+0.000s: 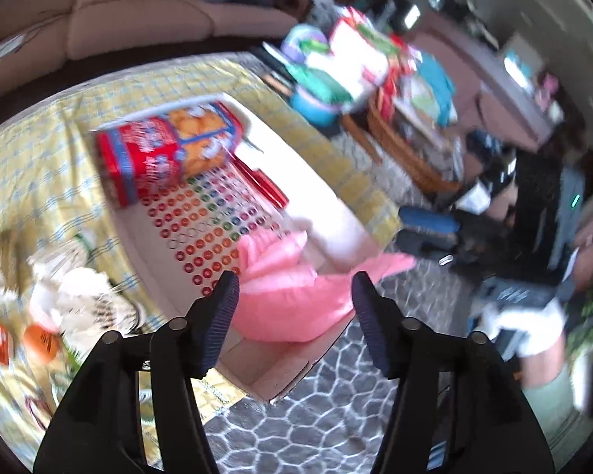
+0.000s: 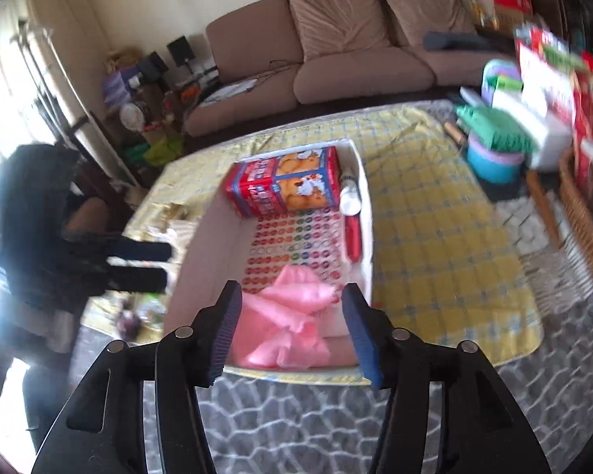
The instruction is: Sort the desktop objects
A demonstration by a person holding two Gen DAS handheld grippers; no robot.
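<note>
One shallow cardboard box (image 2: 365,213) lay open on the bench (image 2: 435,245), which was covered with a quilted yellow-checked cloth. The floor of the box was printed with rows of small coloured rings. Inside it four things could be counted. One rectangular biscuit carton (image 2: 284,187), glossy red and blue with pictures of golden biscuits, lay on its side at the far end. One white cylindrical bottle (image 2: 350,193) lay just beside it against the right wall. One slim red object (image 2: 354,241), shiny and elongated, lay along that same wall, nearer. One pink cloth (image 2: 288,328), soft and crumpled into folds, was heaped at the near end.

The right gripper (image 2: 290,335) hung above the near edge of the box with its two ribbed, dark-blue fingers (image 2: 225,328) spread wide apart, holding nothing. The left gripper (image 1: 294,324) likewise had its two fingers (image 1: 221,316) set wide apart and empty, over the near corner of the box by the pink cloth (image 1: 292,296); in the right wrist view it showed as a dark blurred shape at the left (image 2: 138,266).

To the left of the box on the bench sat a blurred cluster of white and orange items (image 1: 47,316), too smeared to count. A grey patterned rug (image 2: 296,414) covered the floor below, and one brown sofa (image 2: 336,51) stood beyond the bench.
</note>
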